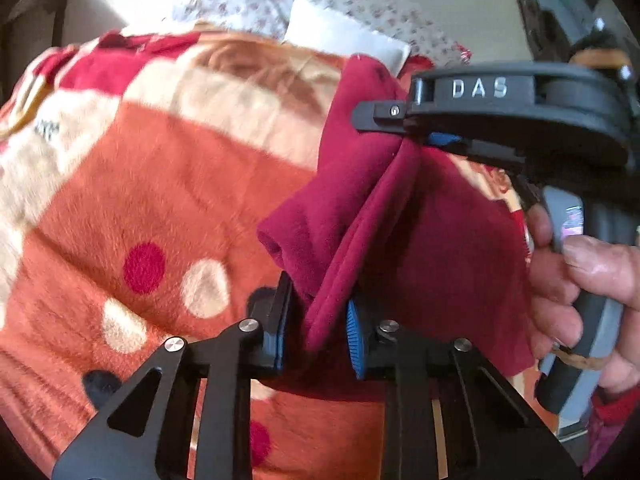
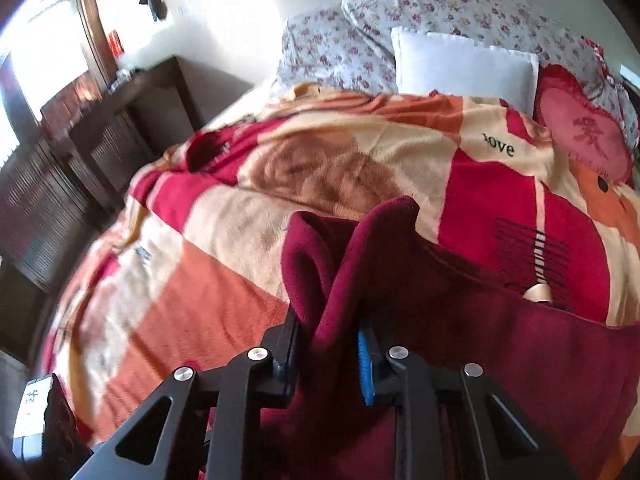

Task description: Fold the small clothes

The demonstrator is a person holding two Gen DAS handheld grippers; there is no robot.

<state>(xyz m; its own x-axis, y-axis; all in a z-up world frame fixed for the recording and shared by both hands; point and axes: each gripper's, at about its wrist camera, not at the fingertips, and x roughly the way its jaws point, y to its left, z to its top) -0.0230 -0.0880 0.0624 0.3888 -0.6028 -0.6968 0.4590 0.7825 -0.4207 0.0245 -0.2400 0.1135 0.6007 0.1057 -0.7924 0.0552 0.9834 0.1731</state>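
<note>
A small dark-red fleece garment hangs bunched between both grippers above the bed. My left gripper is shut on one folded edge of it. My right gripper shows in the left wrist view from the side, up and to the right, shut on another part of the garment, with the person's hand on its handle. In the right wrist view the right gripper is shut on the garment, which drapes to the right and down over the fingers.
An orange, red and cream patterned blanket covers the bed under the garment. A white pillow, floral pillows and a red heart cushion lie at the head. A dark wooden cabinet stands left of the bed.
</note>
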